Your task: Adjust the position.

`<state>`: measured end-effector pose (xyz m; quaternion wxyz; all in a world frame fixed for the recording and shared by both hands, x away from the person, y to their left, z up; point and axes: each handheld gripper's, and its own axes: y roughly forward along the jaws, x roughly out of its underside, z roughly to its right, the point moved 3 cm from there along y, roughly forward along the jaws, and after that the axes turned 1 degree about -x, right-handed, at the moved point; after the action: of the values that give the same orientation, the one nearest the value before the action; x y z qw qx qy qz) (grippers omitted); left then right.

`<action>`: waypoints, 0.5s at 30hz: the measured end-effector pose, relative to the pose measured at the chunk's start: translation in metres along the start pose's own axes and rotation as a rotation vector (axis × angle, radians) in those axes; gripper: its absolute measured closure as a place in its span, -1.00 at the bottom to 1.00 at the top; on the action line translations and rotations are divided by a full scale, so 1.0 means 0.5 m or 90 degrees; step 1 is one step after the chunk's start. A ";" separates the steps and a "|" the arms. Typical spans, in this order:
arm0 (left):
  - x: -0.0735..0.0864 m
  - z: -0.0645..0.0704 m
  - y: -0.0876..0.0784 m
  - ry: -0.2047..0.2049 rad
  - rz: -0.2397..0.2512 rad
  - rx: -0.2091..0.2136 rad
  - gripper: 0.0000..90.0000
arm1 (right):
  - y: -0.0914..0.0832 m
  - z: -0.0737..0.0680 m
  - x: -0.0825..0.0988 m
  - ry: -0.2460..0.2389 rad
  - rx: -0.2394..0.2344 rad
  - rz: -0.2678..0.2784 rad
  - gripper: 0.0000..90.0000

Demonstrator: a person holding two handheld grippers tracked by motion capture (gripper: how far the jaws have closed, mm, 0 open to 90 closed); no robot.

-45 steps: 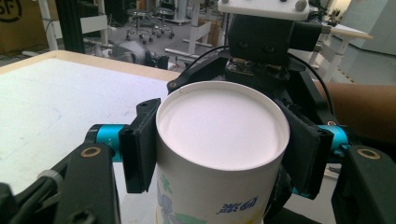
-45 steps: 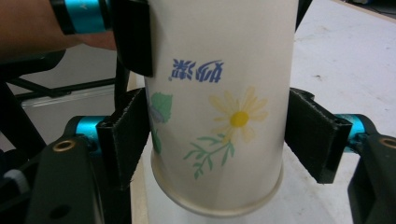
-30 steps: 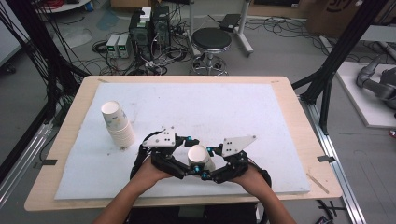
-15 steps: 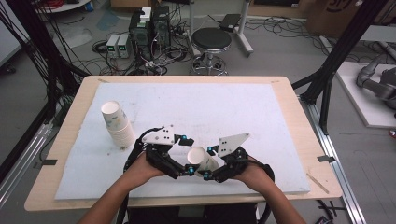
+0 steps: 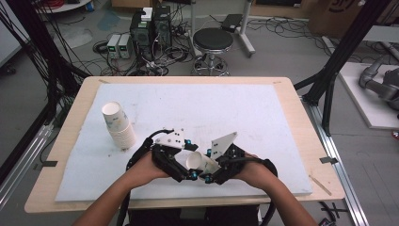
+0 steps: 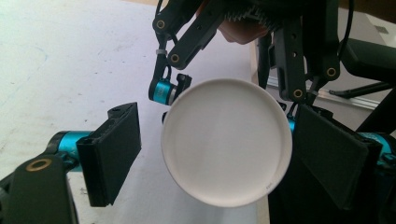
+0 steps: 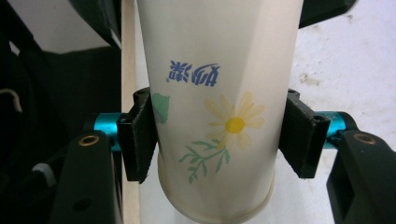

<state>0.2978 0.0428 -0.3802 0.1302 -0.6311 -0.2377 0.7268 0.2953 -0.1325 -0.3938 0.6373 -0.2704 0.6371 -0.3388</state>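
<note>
My right gripper (image 7: 219, 135) clamps the flowered paper cup (image 7: 215, 107) sideways so its base faces my left gripper (image 6: 219, 158), whose jaws have just been closing around it, not yet touching.

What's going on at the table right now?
A person holds a gripper in each hand near the front edge of the white foam-covered table. The right gripper is clamped on a white paper cup printed with a yellow daisy, held on its side. The left gripper faces the cup's base; its jaws stand either side of it, apart from it, and have just been closing. A leaning stack of white paper cups sits at the left.
</note>
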 end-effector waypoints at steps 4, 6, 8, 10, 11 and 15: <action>0.004 0.000 0.006 0.001 -0.025 0.006 -0.53 | 0.004 -0.003 -0.004 -0.015 -0.002 -0.025 -0.19; 0.005 0.000 0.007 0.002 -0.029 0.008 -0.50 | 0.005 -0.003 -0.004 -0.014 0.000 -0.031 -0.19; 0.005 0.001 0.010 0.003 -0.034 0.012 -0.48 | 0.008 -0.003 -0.004 -0.016 0.000 -0.043 -0.19; 0.006 0.000 0.011 0.005 -0.038 0.014 -0.44 | 0.011 -0.005 -0.004 -0.019 -0.003 -0.051 -0.19; 0.006 0.000 0.012 0.003 -0.038 0.016 -0.39 | 0.013 -0.007 -0.004 -0.017 0.000 -0.063 -0.19; 0.009 0.001 0.013 0.002 -0.054 0.023 -0.28 | 0.015 -0.006 -0.005 -0.020 -0.003 -0.068 -0.19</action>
<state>0.2975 0.0391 -0.3873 0.1729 -0.6194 -0.2513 0.7234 0.2933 -0.1257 -0.3983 0.6276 -0.3108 0.6125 -0.3666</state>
